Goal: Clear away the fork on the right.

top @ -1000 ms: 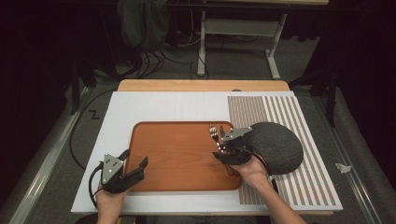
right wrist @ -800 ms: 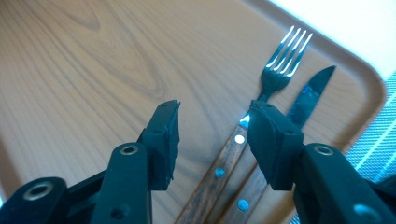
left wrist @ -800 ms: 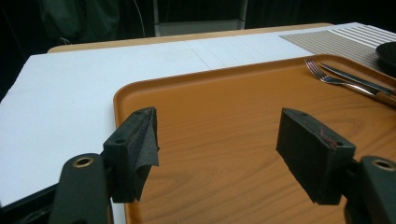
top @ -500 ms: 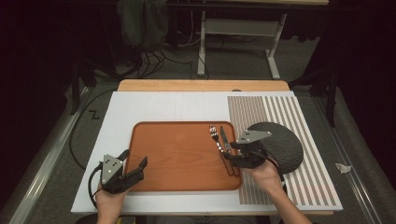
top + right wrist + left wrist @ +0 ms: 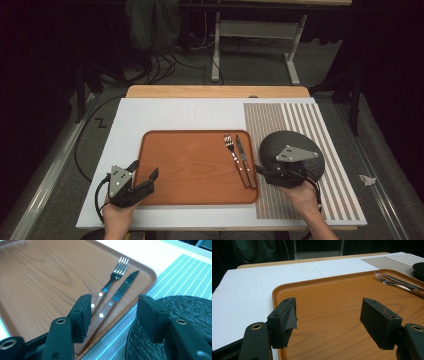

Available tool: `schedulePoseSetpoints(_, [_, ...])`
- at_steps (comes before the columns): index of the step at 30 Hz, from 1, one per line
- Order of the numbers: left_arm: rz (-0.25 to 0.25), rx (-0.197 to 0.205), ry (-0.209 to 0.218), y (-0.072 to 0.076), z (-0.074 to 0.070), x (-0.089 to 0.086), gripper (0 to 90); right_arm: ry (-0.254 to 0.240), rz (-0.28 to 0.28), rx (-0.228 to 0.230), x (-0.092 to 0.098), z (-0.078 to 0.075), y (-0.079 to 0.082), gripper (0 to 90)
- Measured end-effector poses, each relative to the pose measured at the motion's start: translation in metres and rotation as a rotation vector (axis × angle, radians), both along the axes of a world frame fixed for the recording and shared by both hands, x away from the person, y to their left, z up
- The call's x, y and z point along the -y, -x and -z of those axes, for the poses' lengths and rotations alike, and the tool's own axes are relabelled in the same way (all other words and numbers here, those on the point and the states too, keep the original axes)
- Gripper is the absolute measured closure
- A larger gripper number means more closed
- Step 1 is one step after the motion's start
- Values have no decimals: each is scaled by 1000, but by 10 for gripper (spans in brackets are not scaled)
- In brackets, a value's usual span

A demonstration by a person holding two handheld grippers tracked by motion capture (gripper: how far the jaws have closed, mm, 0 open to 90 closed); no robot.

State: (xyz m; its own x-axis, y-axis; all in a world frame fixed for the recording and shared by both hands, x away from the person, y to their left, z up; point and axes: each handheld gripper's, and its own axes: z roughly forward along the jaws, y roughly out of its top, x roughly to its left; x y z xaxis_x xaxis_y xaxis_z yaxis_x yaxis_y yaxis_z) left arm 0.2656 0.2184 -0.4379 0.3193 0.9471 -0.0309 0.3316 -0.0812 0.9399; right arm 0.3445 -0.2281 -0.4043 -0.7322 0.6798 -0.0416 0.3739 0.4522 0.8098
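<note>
White board [image 5: 165,117] on a wooden table, dark room behind, orange wooden tray [image 5: 190,170] holding fork [image 5: 235,157] and knife [image 5: 245,160] by its right edge, right gripper [image 5: 260,172] just opened, empty, moved right over the round dark mat [image 5: 277,142], left gripper [image 5: 145,172] spread wide, unmoved.

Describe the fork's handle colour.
Brown wood with pale rivets on the fork, clearest in the right gripper view.

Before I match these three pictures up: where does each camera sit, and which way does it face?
High view: above the person's side, looking forward and down on the tray; both forearms, left gripper and right gripper show.
Left gripper view: rides the left gripper, looking across the tray; its open jaws show.
Right gripper view: rides the right gripper, facing fork and knife; its jaws, which have just been opening, hold nothing.
Shared by all: tray, fork, knife.
</note>
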Motion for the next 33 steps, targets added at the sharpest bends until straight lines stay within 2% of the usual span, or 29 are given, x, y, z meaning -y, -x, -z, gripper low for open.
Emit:
schedulePoseSetpoints(2, [-2, -1, 1, 0, 0, 0, 295, -2, 3, 8, 2, 0, 2, 476])
schedulePoseSetpoints(8, [-1, 4, 2, 0, 0, 0, 295, -49, 19, 35, 17, 1, 8, 467])
schedulePoseSetpoints(12, [-1, 2, 2, 0, 0, 0, 295, -83, 45, 51, 31, 3, 12, 455])
schedulePoseSetpoints(18, [-2, 7, 4, 1, -1, 0, 295, -107, 87, 71, 46, 5, 16, 427])
schedulePoseSetpoints(20, [-1, 6, 3, 1, 0, 0, 295, -117, 97, 91, 51, 5, 17, 420])
schedulePoseSetpoints(26, [-5, 6, 3, 1, 0, 0, 295, -138, 131, 93, 66, 7, 19, 385])
schedulePoseSetpoints(30, [0, 7, -2, 1, -1, 0, 295, -142, 147, 110, 72, 8, 22, 374])
schedulePoseSetpoints(33, [-1, 8, 5, 2, -1, -1, 295, -153, 163, 99, 77, 11, 22, 374])
